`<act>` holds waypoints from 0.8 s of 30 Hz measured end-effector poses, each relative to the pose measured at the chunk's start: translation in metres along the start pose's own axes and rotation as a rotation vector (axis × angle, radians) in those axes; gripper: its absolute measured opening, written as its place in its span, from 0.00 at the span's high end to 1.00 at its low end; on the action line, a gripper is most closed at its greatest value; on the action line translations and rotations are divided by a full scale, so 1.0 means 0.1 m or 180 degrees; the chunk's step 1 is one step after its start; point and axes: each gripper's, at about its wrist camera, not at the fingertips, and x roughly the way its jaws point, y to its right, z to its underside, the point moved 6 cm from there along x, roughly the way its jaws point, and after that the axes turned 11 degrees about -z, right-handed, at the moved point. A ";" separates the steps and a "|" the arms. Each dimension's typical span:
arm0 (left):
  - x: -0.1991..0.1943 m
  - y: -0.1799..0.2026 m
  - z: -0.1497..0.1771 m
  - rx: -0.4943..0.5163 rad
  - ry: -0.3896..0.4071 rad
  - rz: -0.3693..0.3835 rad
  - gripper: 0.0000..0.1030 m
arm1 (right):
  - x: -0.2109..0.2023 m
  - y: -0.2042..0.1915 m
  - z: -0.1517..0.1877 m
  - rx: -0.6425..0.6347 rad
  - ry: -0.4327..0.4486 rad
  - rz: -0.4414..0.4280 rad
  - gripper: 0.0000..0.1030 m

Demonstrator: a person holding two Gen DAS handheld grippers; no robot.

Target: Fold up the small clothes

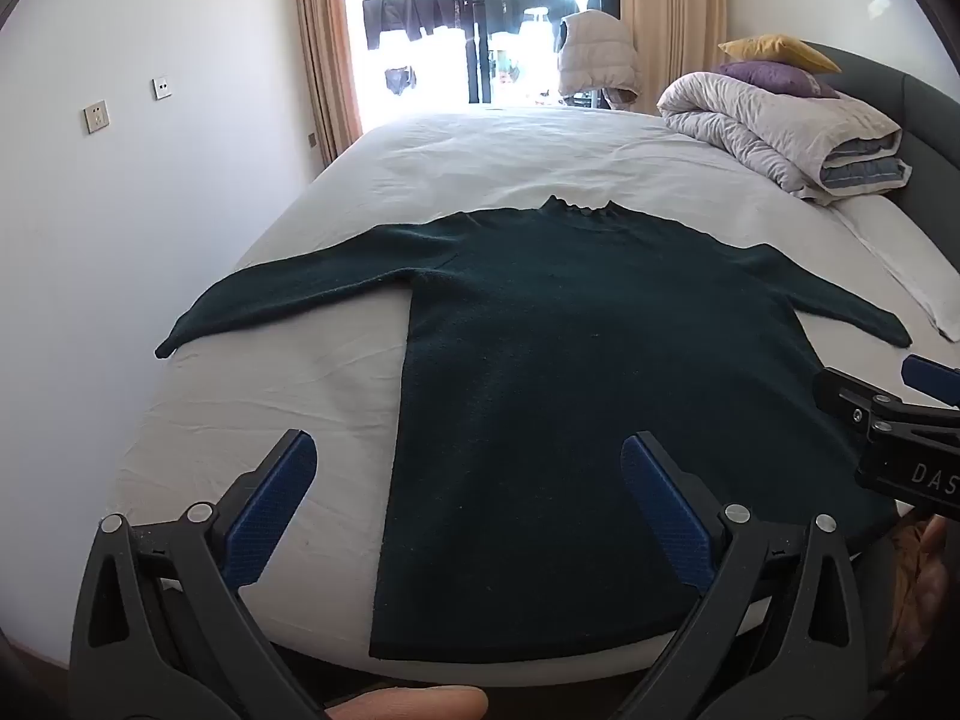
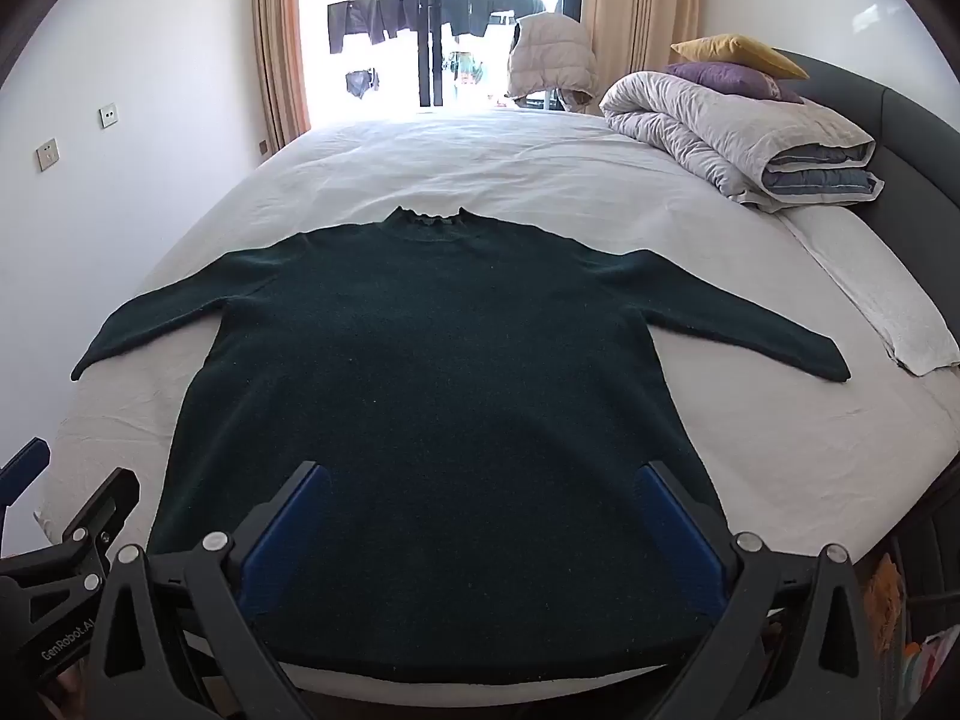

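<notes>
Bed (image 2: 600,180) with a white sheet fills most of the room, big and wide. At its far right corner sits a rolled grey quilt (image 2: 732,138), with a purple pillow (image 2: 726,77) and a yellow pillow (image 2: 738,53) stacked on top. A folded white cloth (image 2: 888,306) lies along the right edge of the bed. Past the bed, a puffy pale vest (image 2: 549,57) hangs by the bright glass door.

Nothing lies on top of the dark green knitted sweater (image 2: 432,396). It is spread flat on the near half of the bed, neck pointing away and both sleeves stretched out to the sides. Its bottom edge reaches the near rim of the bed.

The left gripper (image 1: 468,516) is spread wide and holds nothing, above the sweater's left side edge near the hem. The right gripper (image 2: 480,534) is spread wide too, empty, above the sweater's lower right part.
</notes>
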 end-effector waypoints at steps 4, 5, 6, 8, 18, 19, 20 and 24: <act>0.03 -0.05 -0.02 -0.0043 -0.0024 0.0031 0.00 | -0.02 0.01 0.00 -0.0004 0.0022 -0.0002 0.00; 0.03 -0.07 -0.03 -0.0052 -0.0028 0.0040 0.00 | -0.02 0.01 0.00 -0.0004 0.0026 -0.0002 0.00; 0.05 -0.10 -0.04 -0.0058 -0.0033 0.0047 0.00 | -0.02 0.01 0.01 -0.0005 0.0029 -0.0001 0.00; 0.08 -0.16 -0.06 -0.0075 -0.0047 0.0065 0.00 | 0.04 -0.03 0.03 -0.0024 -0.0019 0.0028 0.00; 0.04 -0.04 -0.02 0.0029 0.0036 -0.0054 0.00 | -0.02 0.00 0.03 -0.0027 -0.0017 0.0034 0.00; 0.04 -0.05 -0.02 0.0030 0.0034 -0.0051 0.00 | -0.02 0.00 0.03 -0.0025 -0.0016 0.0031 0.00; 0.03 -0.04 -0.02 0.0031 0.0033 -0.0051 0.00 | -0.02 0.00 0.03 -0.0025 -0.0017 0.0027 0.00; 0.03 -0.05 -0.02 0.0027 0.0027 -0.0051 0.00 | 0.00 0.00 0.04 -0.0028 -0.0022 0.0031 0.00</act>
